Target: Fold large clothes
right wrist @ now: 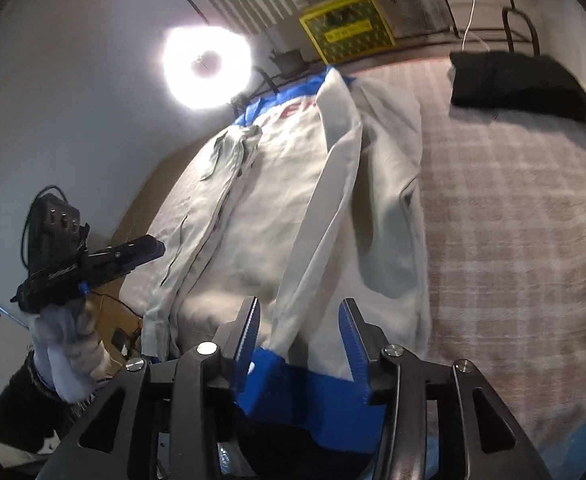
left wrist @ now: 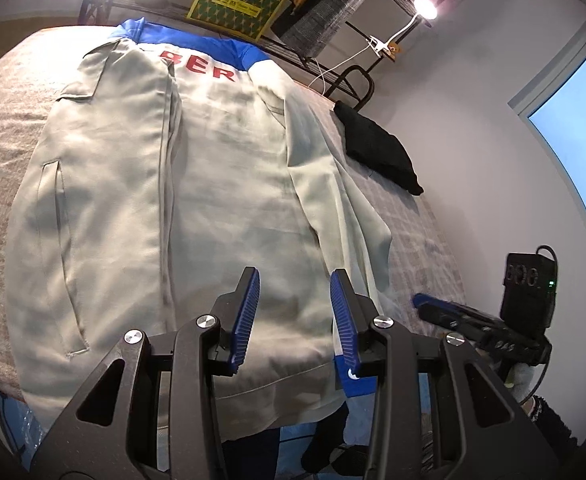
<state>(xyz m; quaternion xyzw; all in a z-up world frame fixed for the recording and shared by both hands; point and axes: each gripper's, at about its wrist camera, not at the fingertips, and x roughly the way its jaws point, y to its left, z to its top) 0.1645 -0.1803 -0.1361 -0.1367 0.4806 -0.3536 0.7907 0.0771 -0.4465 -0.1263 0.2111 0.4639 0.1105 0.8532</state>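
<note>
A large pale grey jacket [left wrist: 221,184] with a blue yoke and red letters lies flat on the bed, its hem hanging over the near edge. My left gripper [left wrist: 294,272] hovers open above the lower hem, with nothing pinched between its pads. In the right wrist view one sleeve [right wrist: 325,200] is folded across the jacket [right wrist: 253,208], and its blue cuff [right wrist: 293,384] lies between the parted jaws of my right gripper [right wrist: 300,302], whose pads do not press on it. The left gripper [right wrist: 133,252] shows at the left of that view, held by a gloved hand [right wrist: 73,344].
A plaid grey blanket [right wrist: 513,220] covers the bed. A folded black garment [left wrist: 377,148] lies at its far right corner. Behind the bed stand a metal rack with a yellow-green box [left wrist: 237,0], a ring light [right wrist: 207,66] and a clip lamp [left wrist: 425,6].
</note>
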